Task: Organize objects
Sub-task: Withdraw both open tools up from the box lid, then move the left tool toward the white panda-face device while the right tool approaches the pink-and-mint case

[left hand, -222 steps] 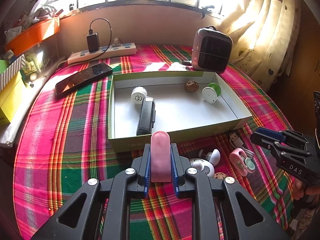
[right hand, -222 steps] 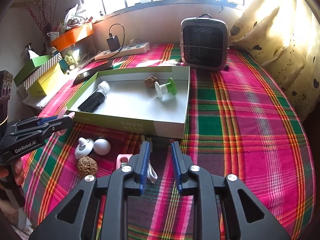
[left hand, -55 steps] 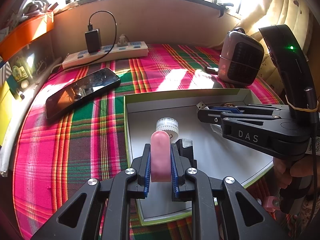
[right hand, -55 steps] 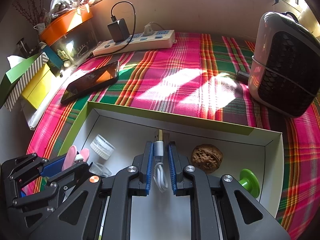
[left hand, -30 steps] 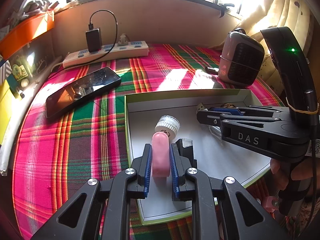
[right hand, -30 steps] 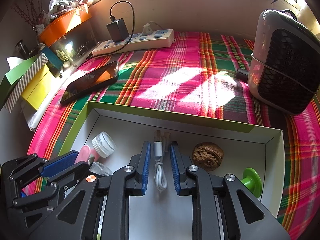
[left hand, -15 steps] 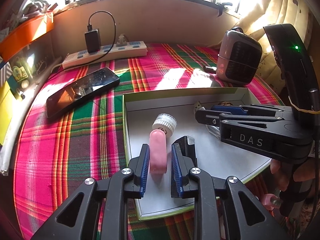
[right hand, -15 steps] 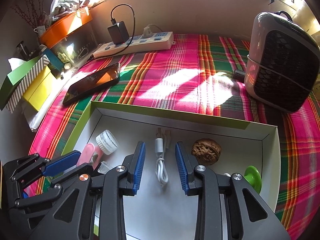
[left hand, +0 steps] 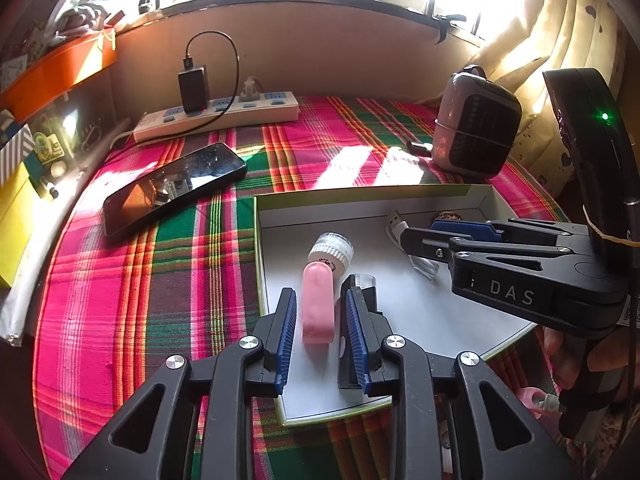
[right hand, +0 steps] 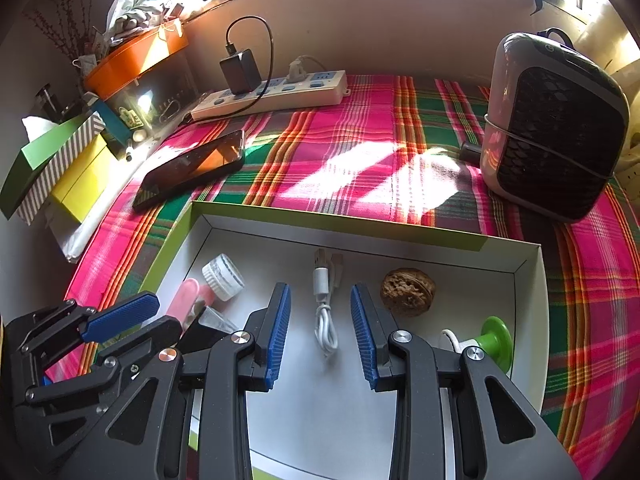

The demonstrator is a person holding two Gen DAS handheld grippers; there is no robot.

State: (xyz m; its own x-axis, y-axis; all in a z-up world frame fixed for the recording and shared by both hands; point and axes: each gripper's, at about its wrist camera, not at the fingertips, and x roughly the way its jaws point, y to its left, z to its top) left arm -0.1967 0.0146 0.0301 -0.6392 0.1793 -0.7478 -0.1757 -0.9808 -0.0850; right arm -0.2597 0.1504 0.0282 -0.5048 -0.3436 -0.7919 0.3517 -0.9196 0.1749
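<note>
Left gripper (left hand: 322, 338), bottom centre of the left wrist view: jaws opening, pink case (left hand: 318, 304) lying loose between the pads on the floor of the box (left hand: 404, 194), daylight showing on both sides of it. Its far end touches a white-capped jar (left hand: 331, 251). A black item with a clear tip (left hand: 362, 284) sits just right of the case, partly behind the right pad.

Right gripper (right hand: 320, 330), bottom centre of the right wrist view: jaws spread, white USB cable (right hand: 326, 300) lying free between them on the box floor, touching neither pad.

Only the right wrist view shows the walnut (right hand: 407, 290) right of the cable and the green-and-white spool (right hand: 490, 340) at lower right; the walnut is nearly hidden in the left view. Only the left view shows a hand (left hand: 576, 360) gripping the right tool's handle at lower right.

Surface: pink-green plaid cloth (right hand: 360, 152). Phone (right hand: 190, 168) at left, power strip (right hand: 272, 94) with a charger at the back wall, small heater (right hand: 556, 128) at upper right, sunlit window on top.
</note>
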